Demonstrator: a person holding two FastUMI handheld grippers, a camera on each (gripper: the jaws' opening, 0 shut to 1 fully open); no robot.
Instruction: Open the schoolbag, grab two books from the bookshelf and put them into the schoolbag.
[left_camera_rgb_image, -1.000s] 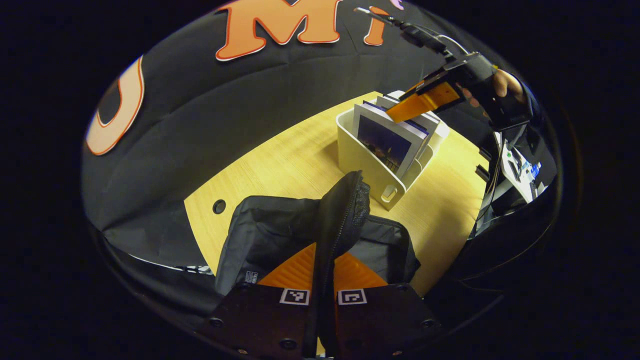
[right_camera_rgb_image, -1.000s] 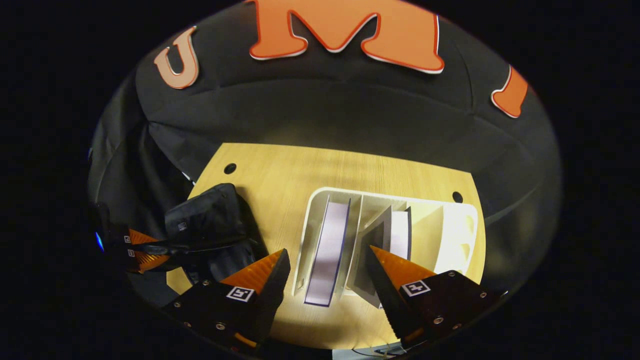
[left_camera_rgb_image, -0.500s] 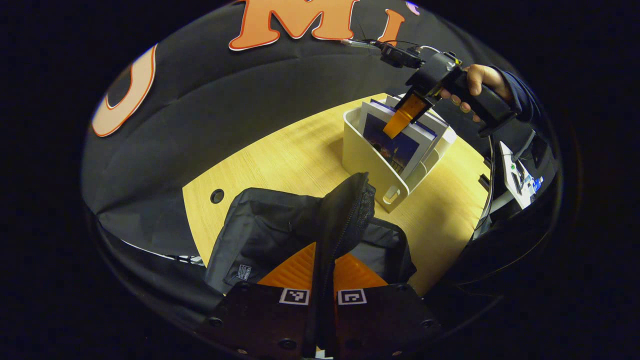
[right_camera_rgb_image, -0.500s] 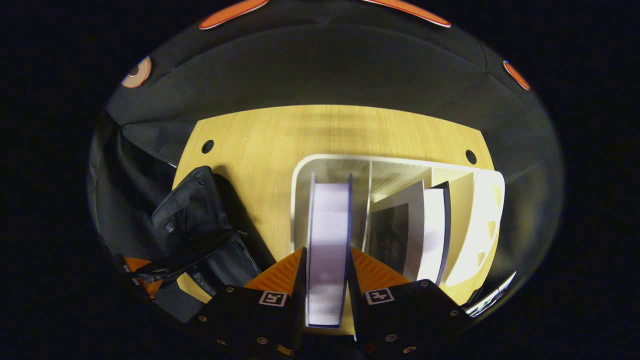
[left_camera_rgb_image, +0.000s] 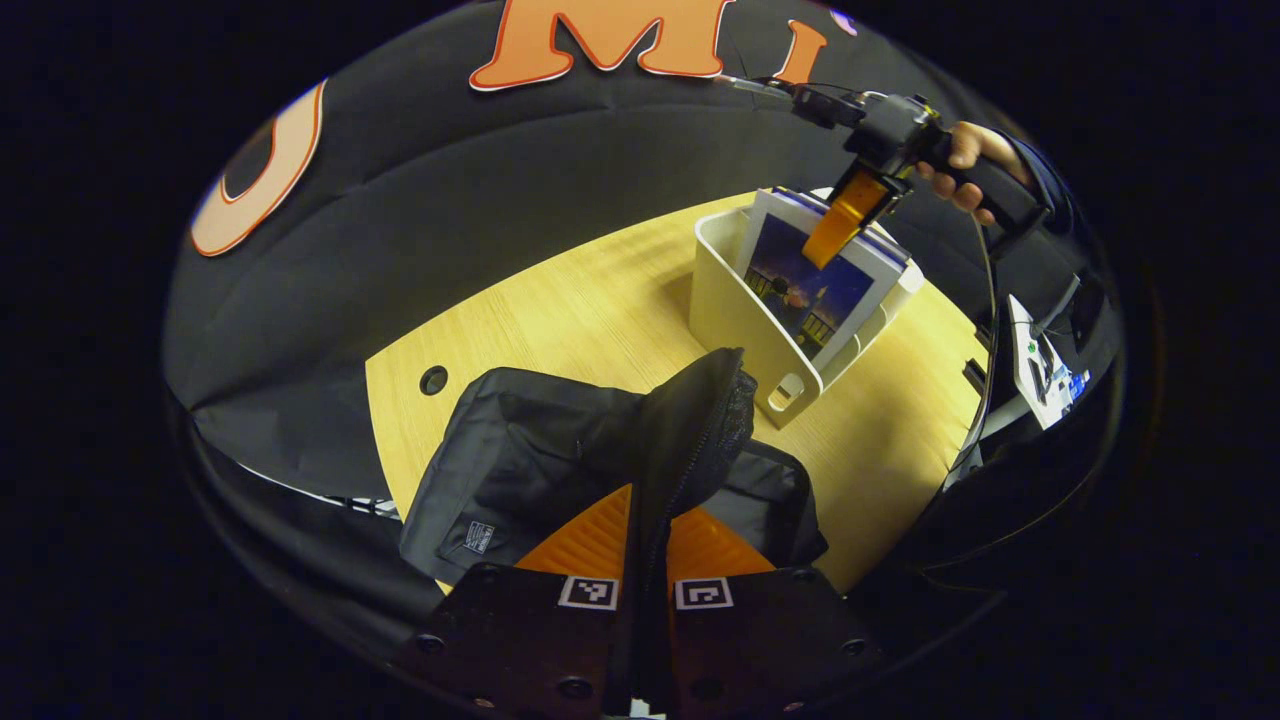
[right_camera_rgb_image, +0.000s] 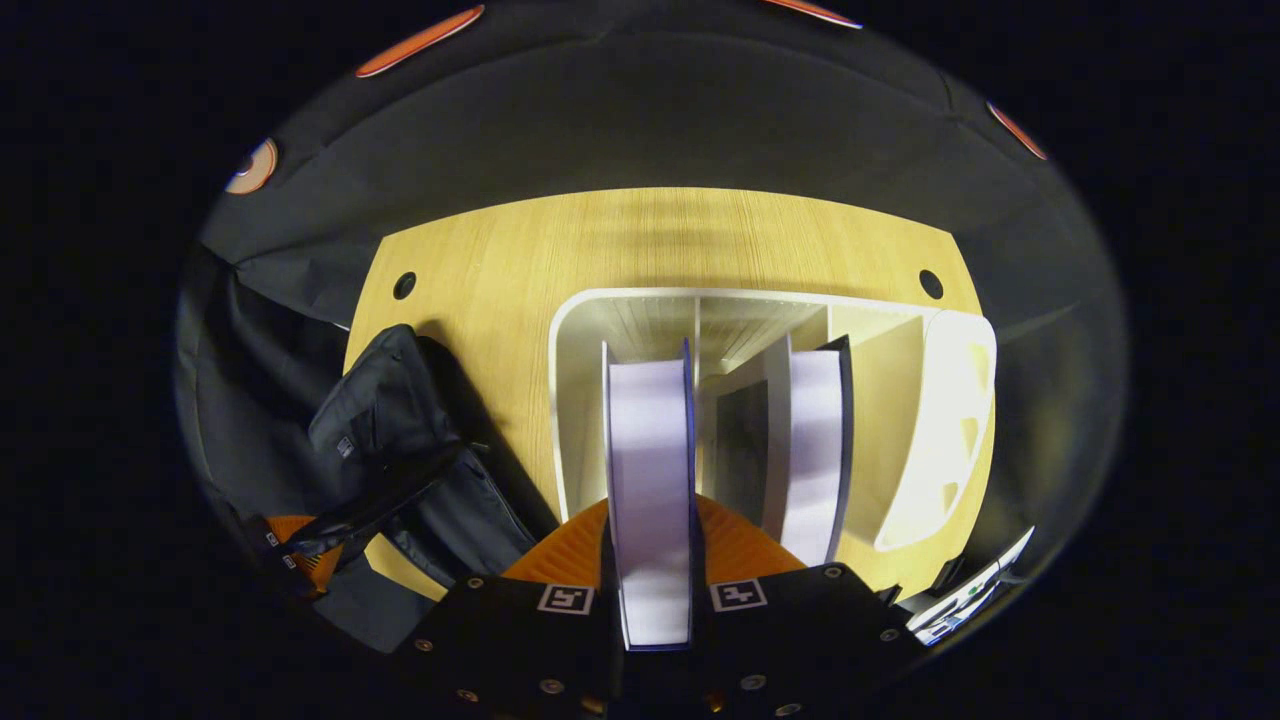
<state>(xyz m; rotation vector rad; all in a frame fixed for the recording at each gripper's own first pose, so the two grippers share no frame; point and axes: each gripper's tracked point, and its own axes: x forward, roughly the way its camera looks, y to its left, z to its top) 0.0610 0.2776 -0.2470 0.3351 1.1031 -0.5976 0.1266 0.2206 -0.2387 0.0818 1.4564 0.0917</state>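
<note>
The black schoolbag (left_camera_rgb_image: 540, 470) lies on the wooden table, and my left gripper (left_camera_rgb_image: 648, 540) is shut on its raised zip flap (left_camera_rgb_image: 700, 420). In the right gripper view the bag (right_camera_rgb_image: 400, 440) sits at the left. A white bookshelf (left_camera_rgb_image: 740, 320) stands beyond it with books upright in its slots. My right gripper (right_camera_rgb_image: 652, 545) is shut on the top of a blue-covered book (right_camera_rgb_image: 650, 470), lifted partly out of the left slot. In the left gripper view that book (left_camera_rgb_image: 815, 280) shows a night-scene cover, with the right gripper (left_camera_rgb_image: 845, 225) and a hand (left_camera_rgb_image: 965, 160) above it. A second book (right_camera_rgb_image: 815, 440) leans in the middle slot.
The wooden table (right_camera_rgb_image: 620, 240) has cable holes at its far corners (right_camera_rgb_image: 404, 285) (right_camera_rgb_image: 930, 284). Black cloth walls close the back. The shelf's right slot (right_camera_rgb_image: 900, 420) holds nothing. Equipment and cables (left_camera_rgb_image: 1040, 350) stand off the table's right edge.
My right gripper went from open above the shelf to shut on the left book, then raised it a little. The left gripper has kept its hold on the bag flap.
</note>
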